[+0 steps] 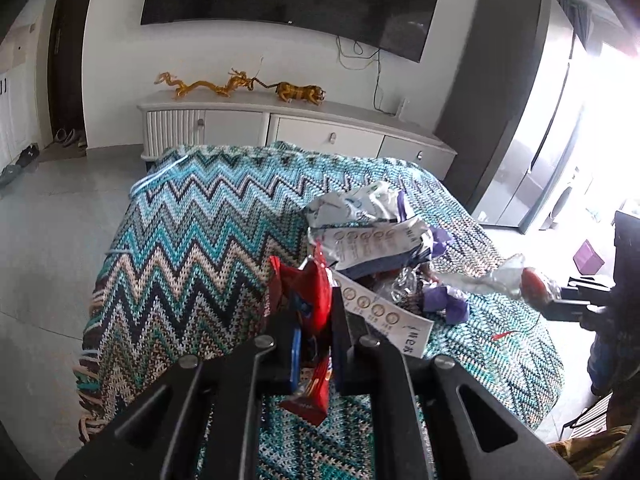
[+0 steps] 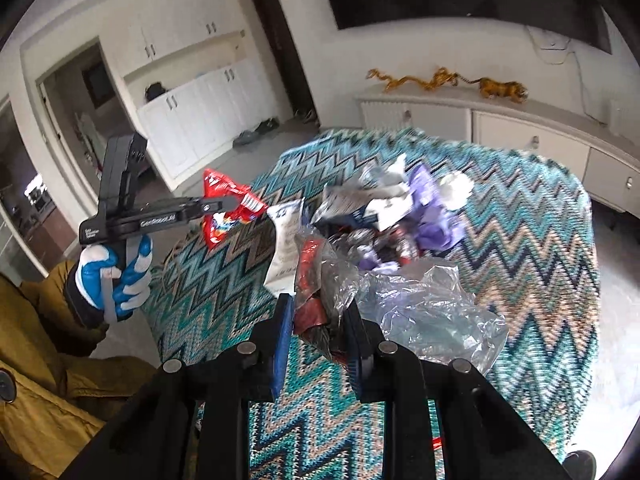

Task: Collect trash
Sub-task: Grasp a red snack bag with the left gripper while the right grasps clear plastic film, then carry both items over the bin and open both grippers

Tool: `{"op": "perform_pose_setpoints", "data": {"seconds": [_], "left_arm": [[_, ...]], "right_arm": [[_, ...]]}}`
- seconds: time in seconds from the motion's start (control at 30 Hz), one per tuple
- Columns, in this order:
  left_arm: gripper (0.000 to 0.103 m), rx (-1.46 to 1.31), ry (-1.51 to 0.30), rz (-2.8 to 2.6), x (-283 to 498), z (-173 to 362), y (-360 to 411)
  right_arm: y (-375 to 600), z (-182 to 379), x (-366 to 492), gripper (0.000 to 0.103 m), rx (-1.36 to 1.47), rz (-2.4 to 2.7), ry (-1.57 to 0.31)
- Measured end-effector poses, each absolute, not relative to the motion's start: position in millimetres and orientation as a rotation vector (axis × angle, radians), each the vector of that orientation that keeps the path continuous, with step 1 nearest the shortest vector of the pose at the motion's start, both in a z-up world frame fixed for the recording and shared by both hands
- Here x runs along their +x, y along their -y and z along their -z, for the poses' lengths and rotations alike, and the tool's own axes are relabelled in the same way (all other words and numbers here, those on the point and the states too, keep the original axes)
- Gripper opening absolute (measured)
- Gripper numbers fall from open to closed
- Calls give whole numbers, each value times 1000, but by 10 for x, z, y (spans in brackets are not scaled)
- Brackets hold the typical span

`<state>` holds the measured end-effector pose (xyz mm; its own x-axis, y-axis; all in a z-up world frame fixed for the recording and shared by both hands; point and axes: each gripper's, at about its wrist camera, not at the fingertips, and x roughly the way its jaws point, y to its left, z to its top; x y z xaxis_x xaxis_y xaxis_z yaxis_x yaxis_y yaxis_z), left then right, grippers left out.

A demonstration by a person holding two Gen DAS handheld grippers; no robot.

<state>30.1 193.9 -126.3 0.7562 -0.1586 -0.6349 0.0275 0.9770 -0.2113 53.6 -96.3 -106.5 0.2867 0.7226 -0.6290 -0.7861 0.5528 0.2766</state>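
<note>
Both hands are loaded, left gripper (image 1: 314,320) pinching the red snack bag (image 1: 310,300), right gripper (image 2: 320,320) pinching what looks like a clear wrapper (image 2: 332,280) above the bench's zigzag cloth (image 1: 192,232), so I'd lift slowly to avoid snagging the leftover pile (image 1: 376,236).

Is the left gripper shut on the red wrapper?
Yes: left gripper pads pinch the red snack wrapper, lifted off the zigzag blanket.
</note>
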Motion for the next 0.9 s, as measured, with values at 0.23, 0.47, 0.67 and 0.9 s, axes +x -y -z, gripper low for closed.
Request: {"op": "perform_pose_setpoints", "data": {"seconds": [0.23,0.47,0.67,0.9], "left_arm": [[10,-166,-695,106,302,1139,-1845],[10,-157,-677,128,312,1022,-1753],[10,-130,-658,175,352,897,-1581],[10,-106,-639,236,430,766,-1300]], "right_arm": [[1140,1000,572,23,-42,-964,-741],[1350,942,538,23,-10,-916,-697],[1634,835,469,23,25,-839,-651],[2116,755,367,23,81,-709,-598]]}}
